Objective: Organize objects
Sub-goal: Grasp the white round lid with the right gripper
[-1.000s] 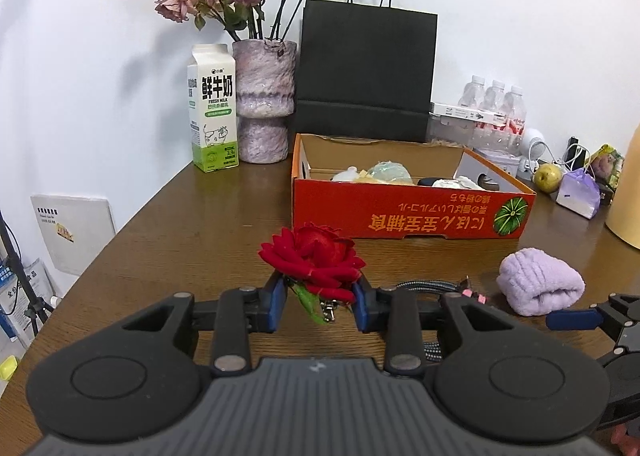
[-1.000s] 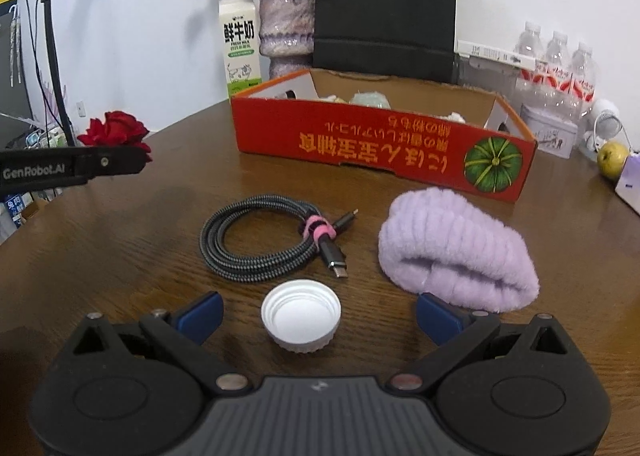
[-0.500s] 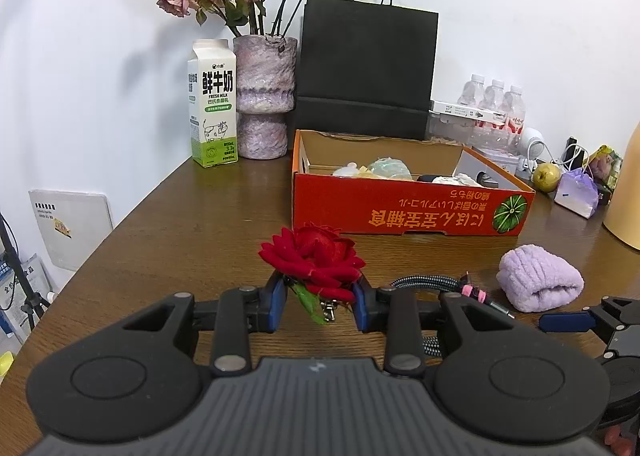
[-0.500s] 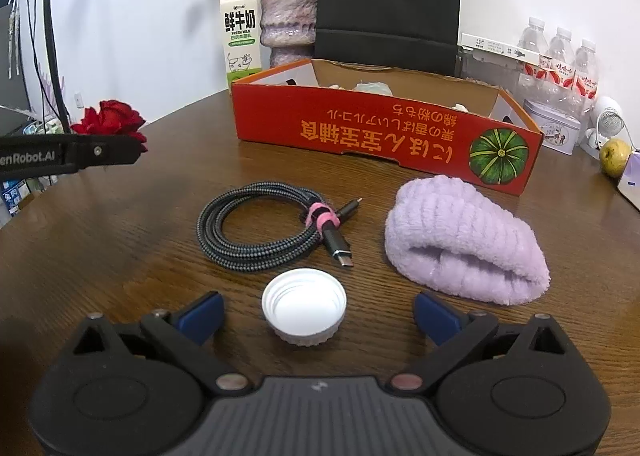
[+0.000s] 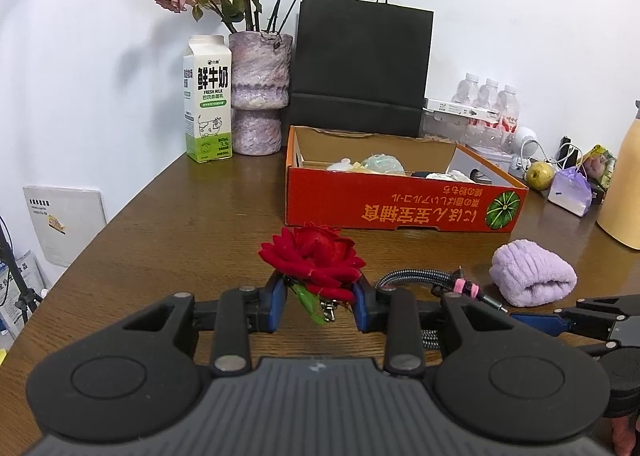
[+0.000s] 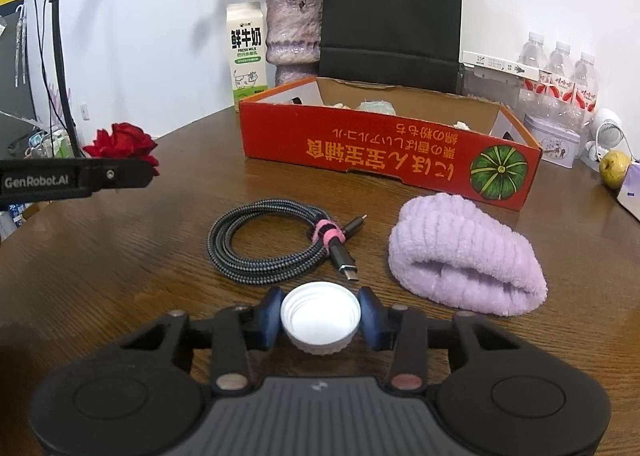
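At the lower centre of the right wrist view, the right hand-held gripper (image 6: 320,316) has just closed its jaws onto the white plastic bottle cap (image 6: 319,316) on the brown wooden counter (image 6: 140,256). The left hand-held gripper (image 5: 318,306) grips the red fabric rose (image 5: 314,256) at lower centre of its view.

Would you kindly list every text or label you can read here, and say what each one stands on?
"鲜牛奶" and "FRESH MILK": milk carton.
"GenRobot.AI": side of the left gripper, which holds the red rose.
Orange box: upside-down Japanese print beside a green pumpkin picture; I cannot read it reliably.
Water bottles: red labels too small to read.
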### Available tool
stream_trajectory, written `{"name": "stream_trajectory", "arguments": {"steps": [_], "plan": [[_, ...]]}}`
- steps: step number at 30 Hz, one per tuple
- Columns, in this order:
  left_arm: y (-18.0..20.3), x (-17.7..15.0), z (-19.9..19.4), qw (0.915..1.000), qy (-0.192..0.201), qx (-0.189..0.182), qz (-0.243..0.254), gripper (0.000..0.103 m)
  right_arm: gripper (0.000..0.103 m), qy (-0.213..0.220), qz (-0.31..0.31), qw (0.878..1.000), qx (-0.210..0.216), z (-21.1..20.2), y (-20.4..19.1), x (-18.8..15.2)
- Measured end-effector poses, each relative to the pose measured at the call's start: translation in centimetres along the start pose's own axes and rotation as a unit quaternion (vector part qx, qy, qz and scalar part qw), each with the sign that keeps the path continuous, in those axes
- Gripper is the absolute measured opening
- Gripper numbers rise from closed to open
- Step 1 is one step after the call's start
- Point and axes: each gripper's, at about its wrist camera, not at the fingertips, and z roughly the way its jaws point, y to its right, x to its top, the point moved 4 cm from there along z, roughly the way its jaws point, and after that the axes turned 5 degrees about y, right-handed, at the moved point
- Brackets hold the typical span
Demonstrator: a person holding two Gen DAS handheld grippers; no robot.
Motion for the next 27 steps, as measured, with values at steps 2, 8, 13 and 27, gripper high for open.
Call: {"name": "stream_trajectory", "arguments": {"steps": [2,8,13,27], "plan": [[0.0,0.0,-0.1,1.0,0.001,0.001,-0.002,0.033,0.039,0.001,-0.002,1.0,-0.001,-0.1,-0.1,0.0],[0.1,-0.2,-0.2,0.9999,0.006,0.009,0.0,0.033,0.039,0.024,-0.008,1.0,-0.014,-1.0,-0.2,0.1],[0.3,-0.4,-0.3,0.9998,0.01,0.016,-0.004,0.033,0.039,0.043,-0.01,0.999,-0.023,-1.9,-0.1,0.1],[2.2,1.4,-1.4,0.9995,0.024,0.019,0.001,0.033,0.039,0.097,0.006,0.995,-0.022,-4.6,1.6,2.3]]}}
